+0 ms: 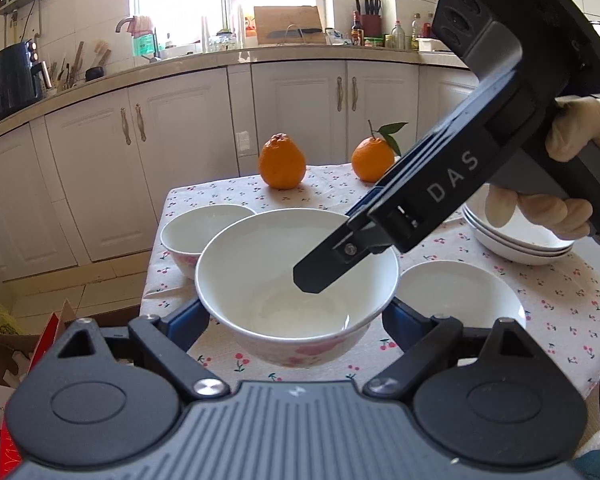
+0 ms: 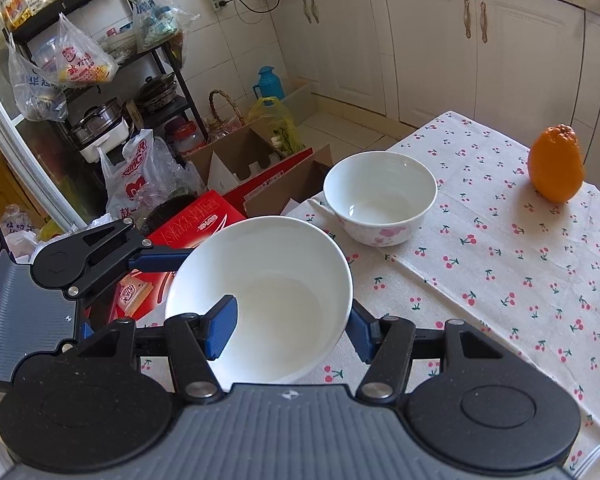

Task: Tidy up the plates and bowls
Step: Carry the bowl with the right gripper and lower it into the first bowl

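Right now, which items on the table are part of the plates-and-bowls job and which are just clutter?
Job items:
- white ceramic bowl held by both tongs
- white bowl with pink flowers at the table's far left
- white bowl at near right
- stack of white shallow plates

Lying about:
- knobbly orange citrus fruit
- orange citrus fruit with leaf
- cherry-print tablecloth
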